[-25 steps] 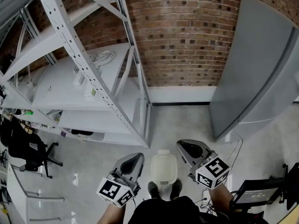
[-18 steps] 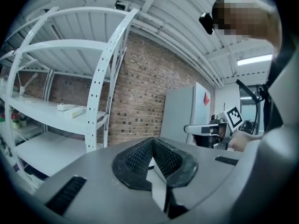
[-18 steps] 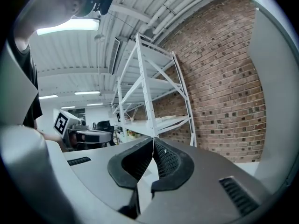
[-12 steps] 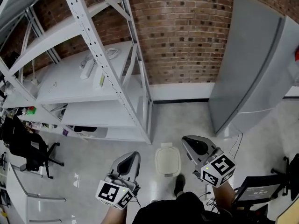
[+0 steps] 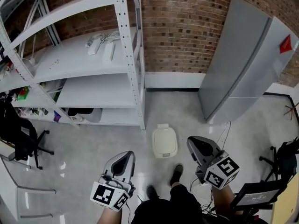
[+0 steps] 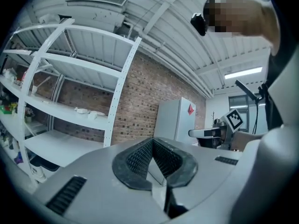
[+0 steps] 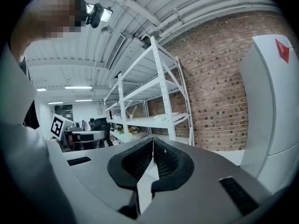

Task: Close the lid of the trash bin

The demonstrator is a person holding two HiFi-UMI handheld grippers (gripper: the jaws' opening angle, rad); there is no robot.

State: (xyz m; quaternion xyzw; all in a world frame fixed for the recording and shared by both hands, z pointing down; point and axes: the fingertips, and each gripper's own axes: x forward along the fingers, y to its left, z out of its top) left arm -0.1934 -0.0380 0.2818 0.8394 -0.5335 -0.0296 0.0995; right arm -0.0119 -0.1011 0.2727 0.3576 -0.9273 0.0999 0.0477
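A white shelf [image 5: 93,64] stands left of the bin [image 5: 164,141] and a grey cabinet [image 5: 243,64] right, neither touching it. The bin sits on the grey floor [image 5: 93,143] before a brick wall [image 5: 182,27], lid down, well ahead of the shoes [image 5: 176,174]. The left gripper [image 5: 124,157] and right gripper [image 5: 198,144] flank it, jaws pressed together, empty.

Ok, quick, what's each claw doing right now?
Left claw: shut, nothing in it.
Right claw: shut, nothing in it.
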